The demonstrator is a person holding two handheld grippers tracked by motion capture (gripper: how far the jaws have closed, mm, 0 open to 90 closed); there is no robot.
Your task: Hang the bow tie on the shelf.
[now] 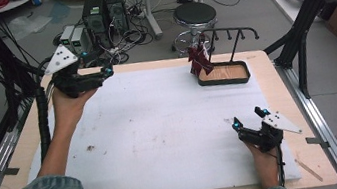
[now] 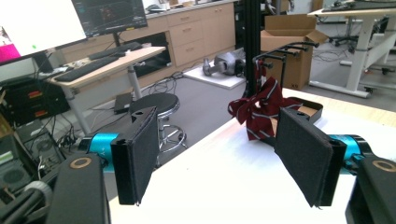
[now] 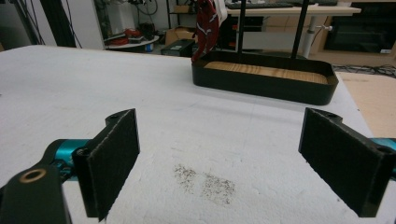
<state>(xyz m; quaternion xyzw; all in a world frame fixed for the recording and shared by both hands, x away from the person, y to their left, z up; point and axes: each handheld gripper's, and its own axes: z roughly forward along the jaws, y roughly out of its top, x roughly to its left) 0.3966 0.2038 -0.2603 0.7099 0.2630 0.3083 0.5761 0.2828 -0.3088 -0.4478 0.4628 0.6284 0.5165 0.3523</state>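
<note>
High view: the tie (image 1: pixel 200 61) hangs upright on the rack (image 1: pixel 228 35) ahead of my right gripper (image 1: pixel 249 119), nearer than my left gripper (image 1: pixel 104 69); both spread, empty.

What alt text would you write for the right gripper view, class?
Two open black jaws frame a white table cover with a dark speckled stain. Beyond sits a black tray with a wooden floor, a dark red striped cloth hanging over its left end.
</note>
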